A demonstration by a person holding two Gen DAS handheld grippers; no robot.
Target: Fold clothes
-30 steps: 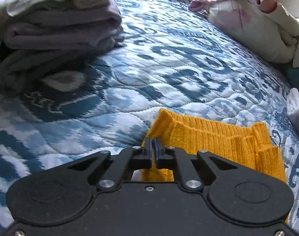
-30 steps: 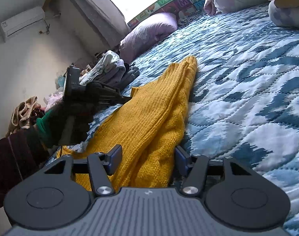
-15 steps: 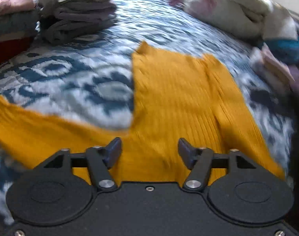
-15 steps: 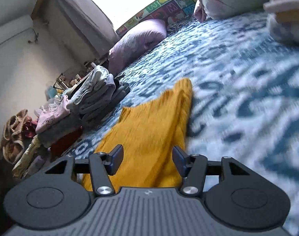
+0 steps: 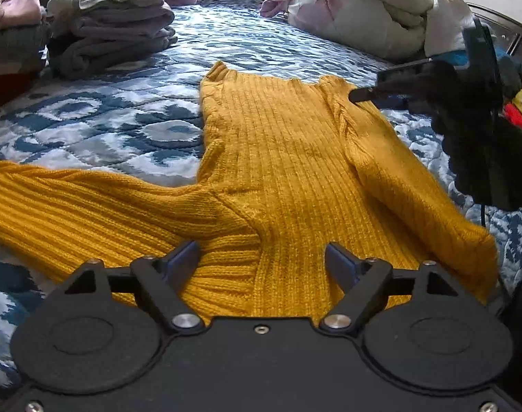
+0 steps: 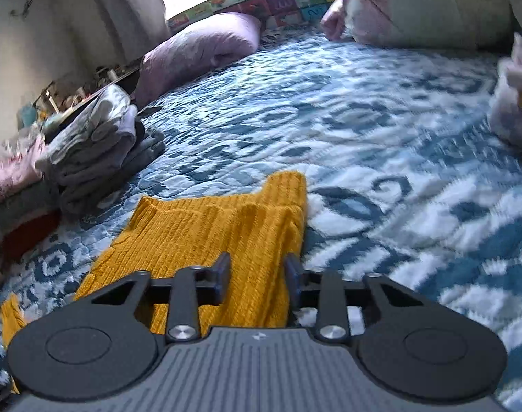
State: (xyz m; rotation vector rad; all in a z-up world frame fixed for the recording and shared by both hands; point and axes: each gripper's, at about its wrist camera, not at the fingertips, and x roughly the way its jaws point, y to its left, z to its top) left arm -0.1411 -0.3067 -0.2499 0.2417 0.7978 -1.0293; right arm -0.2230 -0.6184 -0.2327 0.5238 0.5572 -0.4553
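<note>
A mustard-yellow ribbed knit sweater [image 5: 281, 158] lies flat on the blue-and-white quilt [image 5: 99, 127]. One sleeve stretches out to the left; the other is folded in along the right side. My left gripper [image 5: 262, 262] is open and empty, just above the sweater's near end. In the right wrist view the sweater [image 6: 206, 237] lies under my right gripper [image 6: 257, 279], which is open with its jaws fairly close together above the folded right sleeve. The right gripper also shows in the left wrist view [image 5: 360, 95], over the sweater's far right corner.
A stack of folded grey and white clothes [image 5: 109, 31] sits at the far left of the bed. A bundled pale duvet [image 5: 370, 17] lies at the far right. A purple pillow [image 6: 199, 48] is at the head of the bed.
My left gripper let go of the sweater, opened and pulled back to the near end. The sweater now lies spread flat. My right gripper moved forward and its jaws narrowed.
</note>
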